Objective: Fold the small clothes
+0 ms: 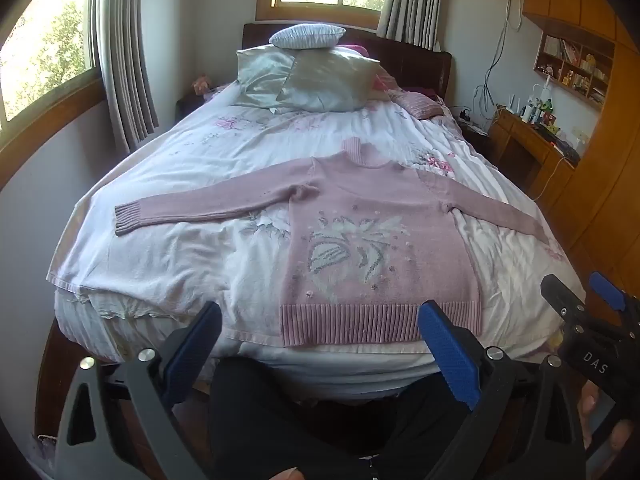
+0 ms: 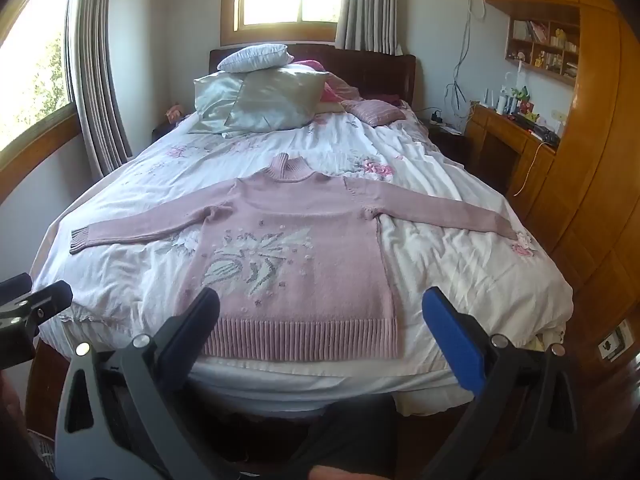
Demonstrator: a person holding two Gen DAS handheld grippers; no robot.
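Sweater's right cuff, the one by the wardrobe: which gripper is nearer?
Right. The right gripper hangs off the hem's right end, nearer that cuff; the left gripper hangs off its left end.

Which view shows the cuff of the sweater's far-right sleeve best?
Right wrist view: the sleeve runs its whole length to the end, beside a pink flower print on the bedspread. In the left wrist view that sleeve tapers to the bed's edge and its cuff is hard to make out.

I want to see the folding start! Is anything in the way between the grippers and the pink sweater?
Nothing visible. The sweater lies flat on the bed, sleeves spread. Both the left gripper and right gripper hang open just before its hem.
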